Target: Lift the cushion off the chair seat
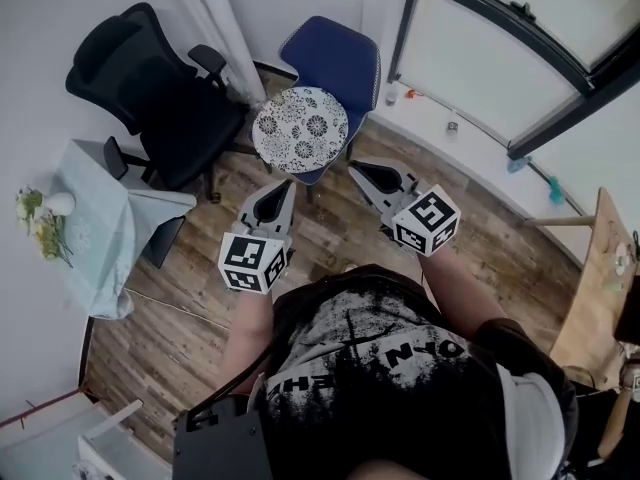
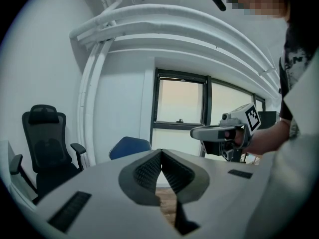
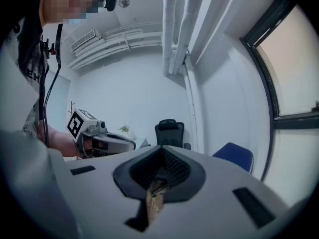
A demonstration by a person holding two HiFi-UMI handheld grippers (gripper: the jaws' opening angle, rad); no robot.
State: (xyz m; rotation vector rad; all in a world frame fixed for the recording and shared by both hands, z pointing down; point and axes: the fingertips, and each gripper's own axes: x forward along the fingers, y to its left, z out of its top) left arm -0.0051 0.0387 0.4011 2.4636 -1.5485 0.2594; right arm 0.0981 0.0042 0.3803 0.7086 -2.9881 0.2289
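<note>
In the head view a round white cushion (image 1: 300, 128) with a dark floral print lies on the seat of a blue chair (image 1: 338, 56). My left gripper (image 1: 288, 186) hovers just short of the cushion's near edge, jaws shut and empty. My right gripper (image 1: 353, 169) is beside the cushion's near right edge, also shut with nothing in it. The left gripper view shows its jaw tips (image 2: 160, 152) meeting, with the blue chair's back (image 2: 130, 146) ahead. In the right gripper view the tips (image 3: 162, 149) are closed and the blue chair (image 3: 234, 156) sits at the right.
A black office chair (image 1: 150, 88) stands left of the blue chair. A small table with a pale cloth (image 1: 100, 228) and flowers (image 1: 40, 218) is against the left wall. A dark-framed window (image 1: 500, 58) runs along the back right. A wooden table (image 1: 600, 288) is at the right edge.
</note>
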